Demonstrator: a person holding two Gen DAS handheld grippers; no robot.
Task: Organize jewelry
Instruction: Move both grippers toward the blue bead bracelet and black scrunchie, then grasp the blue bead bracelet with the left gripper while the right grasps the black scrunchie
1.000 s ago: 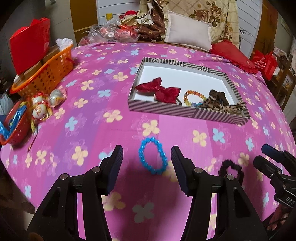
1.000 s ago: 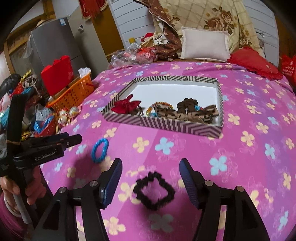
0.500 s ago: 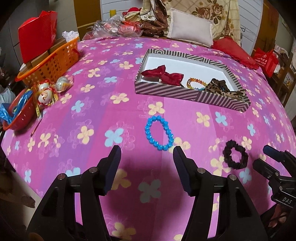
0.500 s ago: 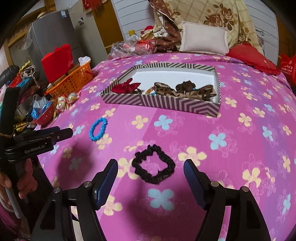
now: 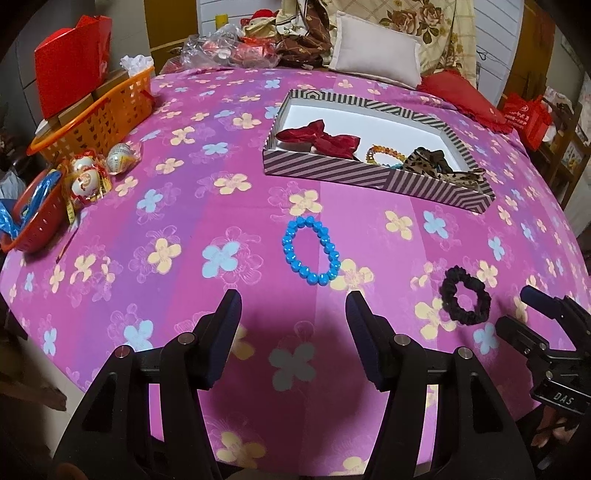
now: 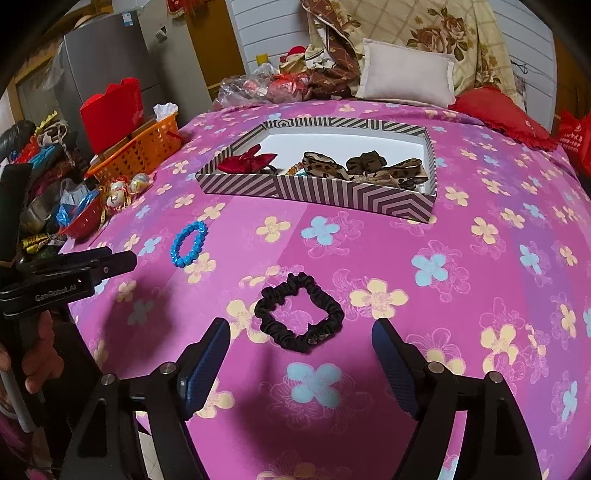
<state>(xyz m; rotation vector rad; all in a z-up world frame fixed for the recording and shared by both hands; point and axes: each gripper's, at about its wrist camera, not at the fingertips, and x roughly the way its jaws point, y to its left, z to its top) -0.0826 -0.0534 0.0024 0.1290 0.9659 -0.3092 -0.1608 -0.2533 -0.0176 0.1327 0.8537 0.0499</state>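
With both sets of fingers spread and empty, the left gripper (image 5: pixel 291 321) faced the blue bead bracelet (image 5: pixel 311 250) and the right gripper (image 6: pixel 301 350) the black scrunchie (image 6: pixel 298 312), both lying on the bed short of the striped box (image 6: pixel 369 201); each would best pinch one side of its ring.

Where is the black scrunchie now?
The black scrunchie lies on the pink floral cloth, just ahead of the open right hand-held gripper, right of the blue bead bracelet.

A lived-in home, probably a bedroom or sitting room: a pink flowered cloth (image 5: pixel 184 221) covers the work surface, with a beige pillow (image 6: pixel 406 74) and floral bedding (image 6: pixel 443 29) behind, an orange basket (image 5: pixel 92 114), and a grey refrigerator (image 6: pixel 103 62) at left.
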